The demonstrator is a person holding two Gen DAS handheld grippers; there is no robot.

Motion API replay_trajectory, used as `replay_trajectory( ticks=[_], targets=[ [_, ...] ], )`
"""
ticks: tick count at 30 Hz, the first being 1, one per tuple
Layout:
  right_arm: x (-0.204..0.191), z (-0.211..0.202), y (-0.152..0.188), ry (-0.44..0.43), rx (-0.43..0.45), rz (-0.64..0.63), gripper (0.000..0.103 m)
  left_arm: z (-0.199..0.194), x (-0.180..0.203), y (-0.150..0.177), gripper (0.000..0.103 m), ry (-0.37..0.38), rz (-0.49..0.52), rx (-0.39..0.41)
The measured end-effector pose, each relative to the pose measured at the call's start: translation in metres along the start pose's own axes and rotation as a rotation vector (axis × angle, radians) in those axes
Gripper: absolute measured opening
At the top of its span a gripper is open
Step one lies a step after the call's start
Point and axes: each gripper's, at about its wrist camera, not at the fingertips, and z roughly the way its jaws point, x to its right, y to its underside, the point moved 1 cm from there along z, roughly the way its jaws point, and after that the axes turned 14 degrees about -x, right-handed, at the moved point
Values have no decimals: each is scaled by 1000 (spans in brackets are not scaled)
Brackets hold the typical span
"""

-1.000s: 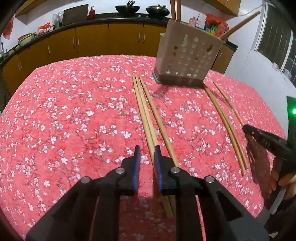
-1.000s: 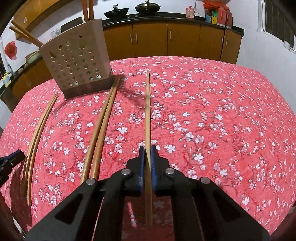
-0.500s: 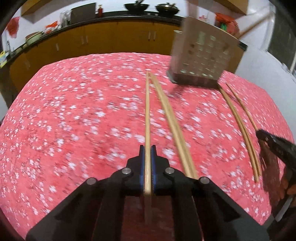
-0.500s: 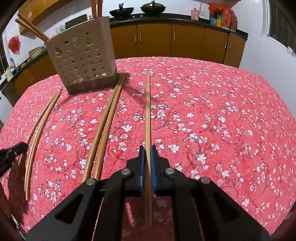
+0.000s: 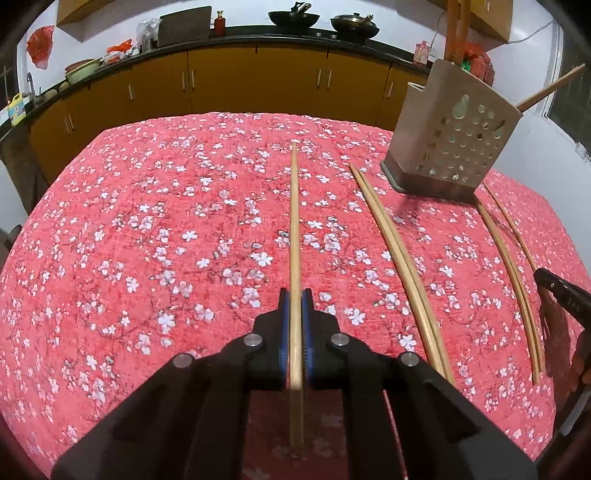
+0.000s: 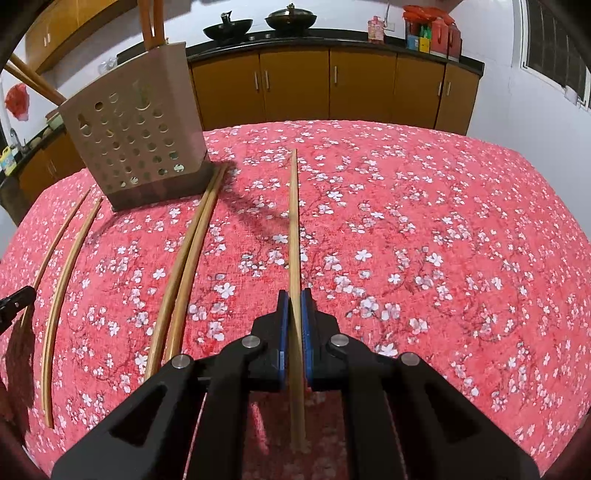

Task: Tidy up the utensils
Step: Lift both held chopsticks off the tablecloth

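The left tongs (image 5: 294,295) have clamped one chopstick (image 5: 294,221) — drawn sideways, away from its two neighbours (image 5: 399,254).

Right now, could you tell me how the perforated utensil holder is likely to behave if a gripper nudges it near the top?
The utensil holder stands tall on a narrow dark base, so a high push would probably tip it rather than slide it. Its thin, holed walls suggest it is light. The chopsticks sticking out above would likely rattle or shift.

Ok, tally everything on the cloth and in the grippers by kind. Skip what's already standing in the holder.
Chopsticks lying on the cloth: 4, in two pairs
Chopsticks held: 2, one in the left gripper, one in the right gripper
Utensil holder: 1
Total: 7
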Motion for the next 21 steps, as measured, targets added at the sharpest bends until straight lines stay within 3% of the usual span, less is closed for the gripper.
replay_trajectory(
  ticks=[21],
  targets=[
    [0,-1,0,-1,0,3,9,-3,-3,5,10,18,-14,2]
  ],
)
